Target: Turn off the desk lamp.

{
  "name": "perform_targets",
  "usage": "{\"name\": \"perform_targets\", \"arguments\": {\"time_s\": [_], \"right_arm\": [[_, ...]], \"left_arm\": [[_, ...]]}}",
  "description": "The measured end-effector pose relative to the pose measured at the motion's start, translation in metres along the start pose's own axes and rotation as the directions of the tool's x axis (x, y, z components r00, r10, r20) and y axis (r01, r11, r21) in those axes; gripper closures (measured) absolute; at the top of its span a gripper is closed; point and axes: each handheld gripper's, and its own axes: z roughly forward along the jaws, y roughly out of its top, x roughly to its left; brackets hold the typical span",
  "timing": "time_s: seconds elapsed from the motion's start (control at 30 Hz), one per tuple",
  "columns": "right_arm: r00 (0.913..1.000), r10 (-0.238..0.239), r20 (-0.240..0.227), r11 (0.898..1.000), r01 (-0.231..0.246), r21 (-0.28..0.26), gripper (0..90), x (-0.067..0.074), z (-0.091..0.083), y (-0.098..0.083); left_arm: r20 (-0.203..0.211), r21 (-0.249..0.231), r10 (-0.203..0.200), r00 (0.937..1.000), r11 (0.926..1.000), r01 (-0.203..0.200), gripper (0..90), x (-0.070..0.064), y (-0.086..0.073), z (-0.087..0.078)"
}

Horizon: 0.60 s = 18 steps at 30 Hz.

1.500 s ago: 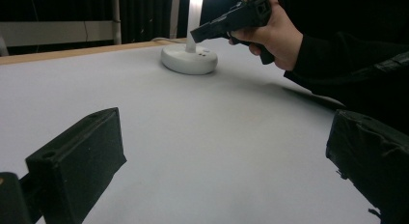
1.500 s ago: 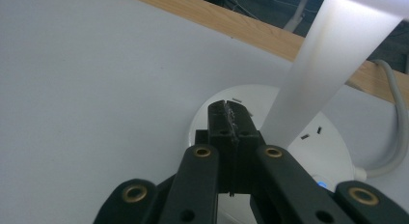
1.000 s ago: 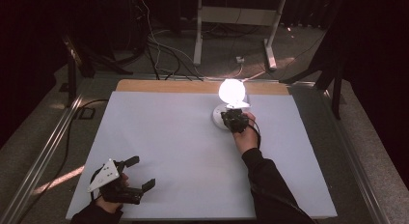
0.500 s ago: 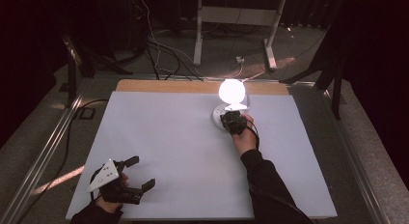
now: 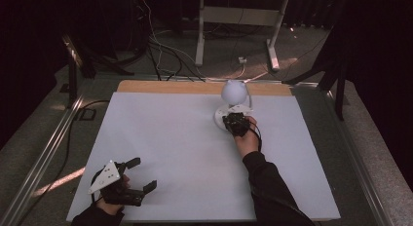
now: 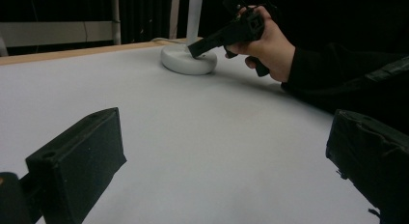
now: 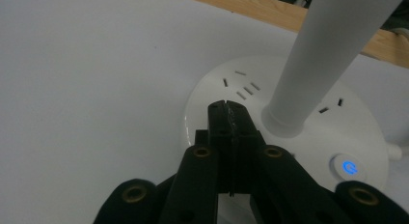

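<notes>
- High view, nearest edge: the left tool (image 5: 139, 175) sits low over the bench (image 5: 160, 138) at its near left corner, held in a hand (image 5: 108, 204), with a grey plate (image 5: 105, 176) on top.
- Its jaws stand wide apart with nothing between them; in the left gripper view they frame bare white bench surface (image 6: 193, 147).
- Farther in, a dark sleeve (image 5: 265, 187) runs from the bottom edge toward the far middle of the bench, ending in the right hand (image 5: 247, 141).
- That hand holds the right tool (image 5: 233, 122) at the near edge of the lamp (image 5: 233, 92) base (image 5: 221, 114).
- Right gripper view: the right tool's (image 7: 226, 110) jaws are pressed together, holding nothing, with their tips over the round white base (image 7: 289, 151).
- Small slots (image 7: 243, 86) mark the base just beyond the tips, a white stem (image 7: 318, 60) rises to their right, and a button (image 7: 348, 167) with a blue glowing power mark sits farther right.
- Left gripper view: the right tool (image 6: 202, 46) slants down onto the base (image 6: 185, 62).
- The lamp stands near the far edge of the bench, its globe (image 5: 233, 91) above the base.
- Beyond the bench lie cables (image 5: 160, 50) on the floor and a white frame (image 5: 238, 21).
</notes>
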Motion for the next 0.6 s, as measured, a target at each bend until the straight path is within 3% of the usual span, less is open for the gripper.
{"name": "perform_targets", "arguments": {"time_s": [0.23,0.43,0.6], "right_arm": [[0.9998,0.009,-0.016,1.0,-0.009,-0.02,89.5,-0.001,-0.01,0.006],[0.9995,0.006,-0.032,0.999,-0.007,-0.032,83.3,0.0,-0.017,0.007],[0.9984,0.005,-0.057,0.999,-0.007,-0.042,69.7,0.002,-0.022,0.007]], "left_arm": [[-0.002,0.0,0.001,1.0,1.0,-0.001,0.5,0.0,0.0,0.0],[0.0,0.002,0.002,1.0,1.0,-0.002,0.5,0.0,0.0,0.0],[0.0,-0.002,-0.002,1.0,1.0,0.002,0.5,0.0,0.0,0.0]]}}
